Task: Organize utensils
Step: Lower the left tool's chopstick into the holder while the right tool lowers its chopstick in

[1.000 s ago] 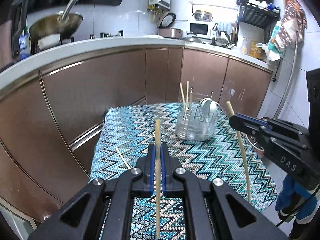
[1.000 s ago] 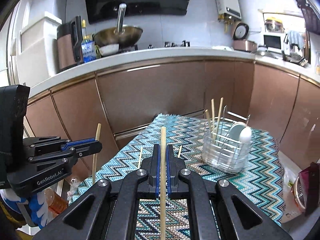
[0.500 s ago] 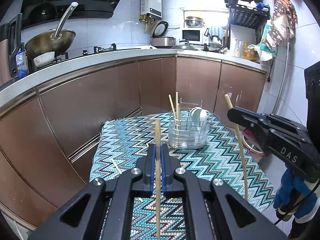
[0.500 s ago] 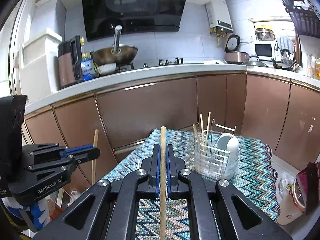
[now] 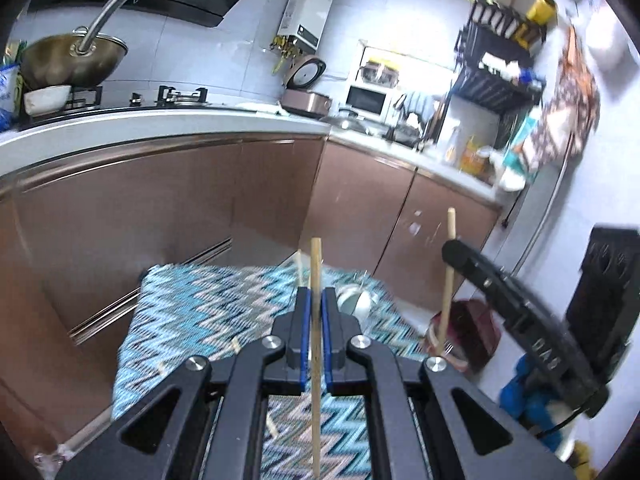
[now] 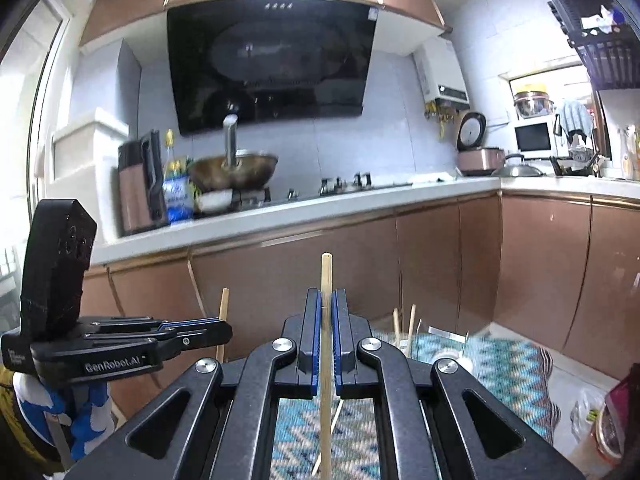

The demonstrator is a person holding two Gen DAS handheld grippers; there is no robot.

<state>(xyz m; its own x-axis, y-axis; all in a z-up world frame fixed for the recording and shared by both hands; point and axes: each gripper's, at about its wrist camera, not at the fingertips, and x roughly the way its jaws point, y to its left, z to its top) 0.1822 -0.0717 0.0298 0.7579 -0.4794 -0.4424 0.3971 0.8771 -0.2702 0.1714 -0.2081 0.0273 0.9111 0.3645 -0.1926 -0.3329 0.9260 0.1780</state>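
**Both grippers clamped on a chopstick each, above the zigzag cloth**

Left gripper (image 5: 315,312): blue-lined fingers together, pinching a wooden chopstick (image 5: 316,360) that stands upright between the pads, sticking out above and below them. Right gripper (image 6: 326,320): same, fingers together on a second chopstick (image 6: 326,364), also upright.

Landmark: teal zigzag tablecloth (image 5: 192,312). Both grippers are over its near part. The clear utensil holder (image 6: 404,344) sits toward the cloth's far end, mostly hidden behind the fingers; several chopsticks stand in it, and a white spoon (image 5: 354,304) shows there in the left view. Loose chopstick pieces (image 5: 236,346) lie flat on the cloth, near its middle and near edge.

Writing: the left gripper's side, seen from the right wrist view, reads "GenRobot.AI" (image 6: 114,366). The right gripper's side, seen from the left wrist view, carries raised letters, blurred, looks like "DAS" (image 5: 546,354). A blue-and-white gloved hand (image 6: 86,404) holds the left gripper from under it. Bottle label on the counter behind the cloth is too blurred to read.
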